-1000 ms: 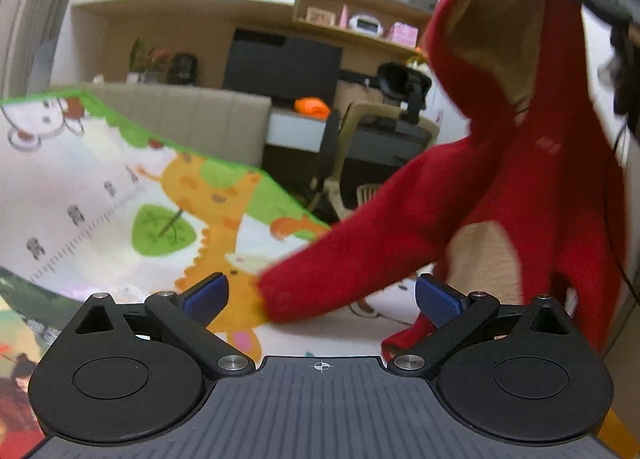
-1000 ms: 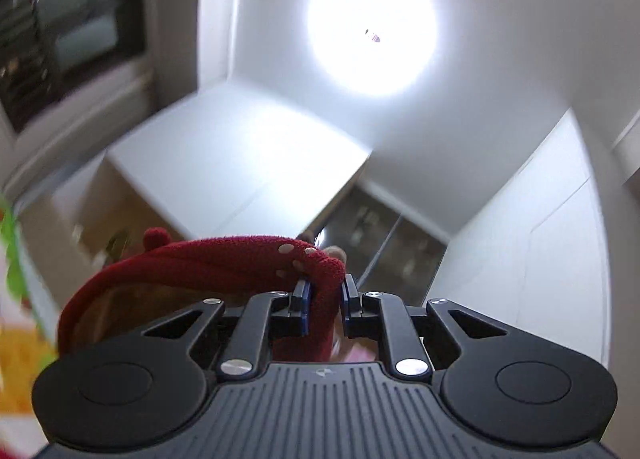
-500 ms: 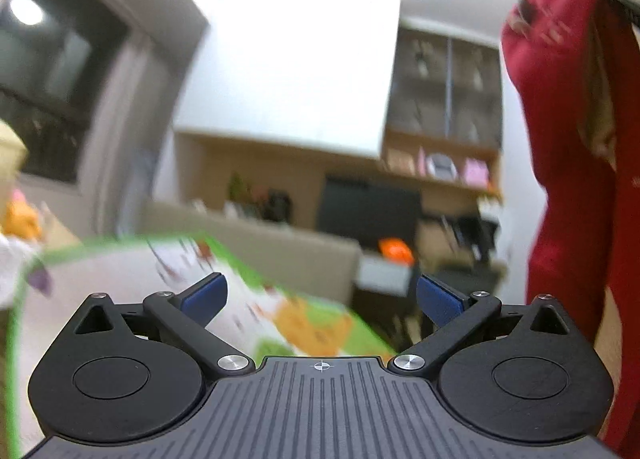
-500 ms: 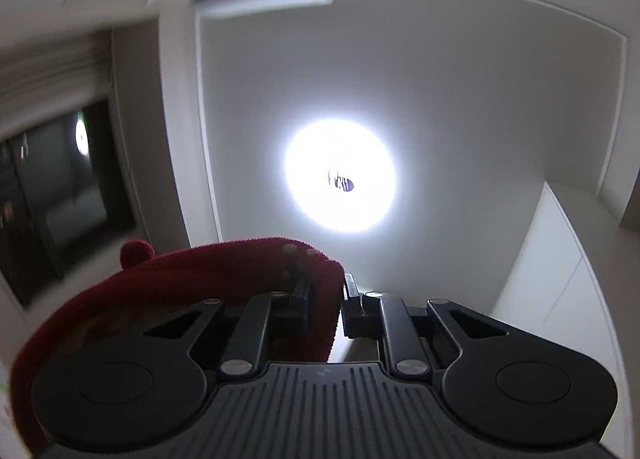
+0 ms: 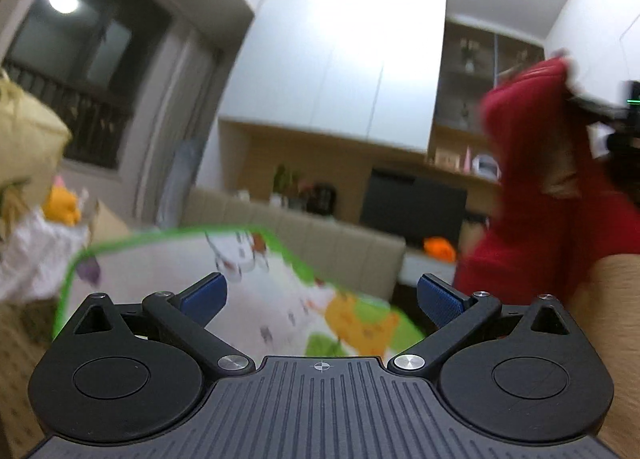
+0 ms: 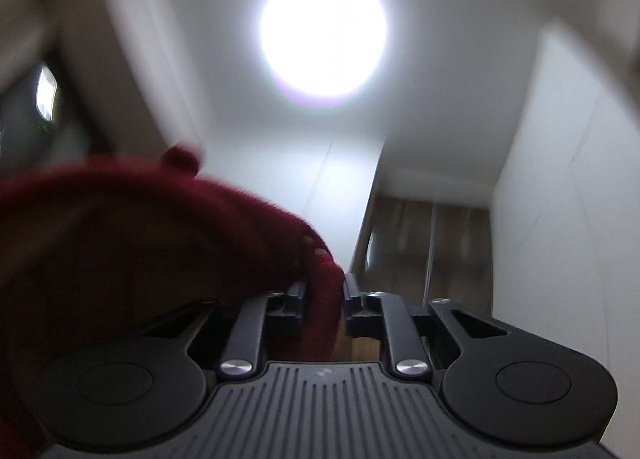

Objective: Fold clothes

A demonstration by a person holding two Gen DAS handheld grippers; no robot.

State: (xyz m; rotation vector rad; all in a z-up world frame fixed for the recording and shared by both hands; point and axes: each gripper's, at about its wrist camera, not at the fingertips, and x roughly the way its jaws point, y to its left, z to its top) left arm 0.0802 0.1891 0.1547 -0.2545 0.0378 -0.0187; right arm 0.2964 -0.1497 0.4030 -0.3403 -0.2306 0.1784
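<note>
In the left wrist view, the left gripper (image 5: 322, 297) is filling the lower half of the frame with its blue-padded fingers (image 5: 204, 293) spread wide apart and nothing between them. Beyond them, the cartoon-printed play mat (image 5: 256, 299) with a green border is lying across the middle of the frame, a beige sofa (image 5: 320, 235) standing just behind it. The red fleece garment (image 5: 528, 187) is hanging at the right side of the frame, well apart from the left fingers, its top edge reaching the blurred right gripper (image 5: 600, 107) at the upper right.

In the right wrist view, the right gripper (image 6: 325, 291) is pointing up toward the ceiling, where a round ceiling light (image 6: 323, 29) is glowing at the upper centre. Its jaws are closed nearly together and are pinching a fold of the red fleece garment (image 6: 160, 239), which is spilling down over the left half of the frame.
</note>
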